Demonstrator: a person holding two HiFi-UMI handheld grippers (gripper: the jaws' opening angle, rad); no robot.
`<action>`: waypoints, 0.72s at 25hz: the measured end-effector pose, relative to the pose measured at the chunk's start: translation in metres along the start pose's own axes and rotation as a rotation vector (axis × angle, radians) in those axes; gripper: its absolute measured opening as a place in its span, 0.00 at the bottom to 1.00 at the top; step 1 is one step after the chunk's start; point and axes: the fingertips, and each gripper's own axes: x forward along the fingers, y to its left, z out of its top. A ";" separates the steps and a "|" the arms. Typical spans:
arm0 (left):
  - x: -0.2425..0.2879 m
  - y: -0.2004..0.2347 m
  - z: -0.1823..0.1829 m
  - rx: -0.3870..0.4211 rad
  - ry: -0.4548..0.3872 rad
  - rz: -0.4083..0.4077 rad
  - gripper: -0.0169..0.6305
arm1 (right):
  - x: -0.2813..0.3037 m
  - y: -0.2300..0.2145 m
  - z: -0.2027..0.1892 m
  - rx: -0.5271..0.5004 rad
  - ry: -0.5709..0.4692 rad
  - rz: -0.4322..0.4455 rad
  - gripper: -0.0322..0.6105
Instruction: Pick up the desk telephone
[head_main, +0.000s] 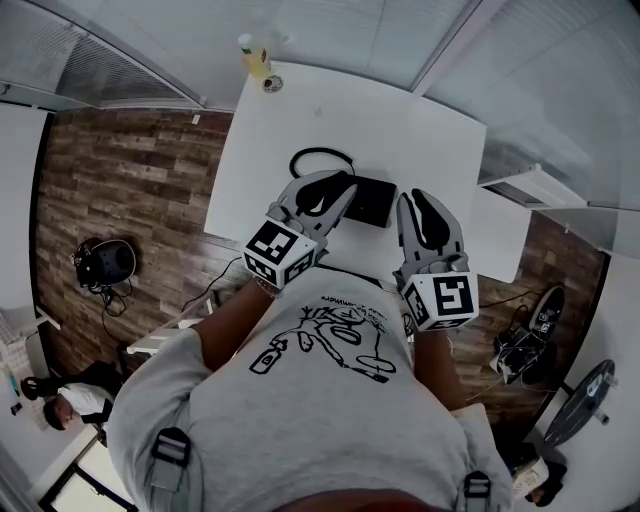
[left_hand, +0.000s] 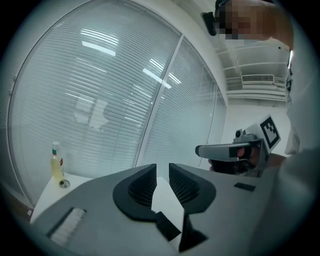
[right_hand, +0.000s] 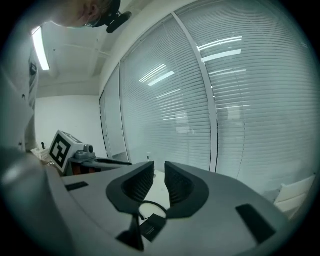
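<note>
Our grey left gripper (left_hand: 162, 169) and right gripper (right_hand: 159, 166) flank the flat black desk telephone (head_main: 368, 200), jaws narrowly parted, empty.

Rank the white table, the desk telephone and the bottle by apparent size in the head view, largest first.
1. White table, by far the largest.
2. Desk telephone, though partly hidden.
3. Bottle, smallest; it also stands farthest from the camera, which shrinks it.

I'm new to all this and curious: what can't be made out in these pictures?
- Desk telephone: head view, left side covered by the left hand-held gripper; keys too small.
- Bottle: head view, label too small to read.
- Table: head view, near edge hidden behind the person's shirt.
</note>
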 end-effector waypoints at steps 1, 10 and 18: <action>0.002 0.004 -0.011 -0.003 0.022 0.004 0.14 | 0.003 -0.002 -0.010 0.006 0.020 -0.001 0.11; 0.013 0.039 -0.128 -0.045 0.246 0.047 0.19 | 0.023 -0.019 -0.114 0.088 0.201 -0.015 0.19; 0.018 0.066 -0.216 -0.123 0.416 0.055 0.19 | 0.037 -0.029 -0.179 0.141 0.317 -0.012 0.23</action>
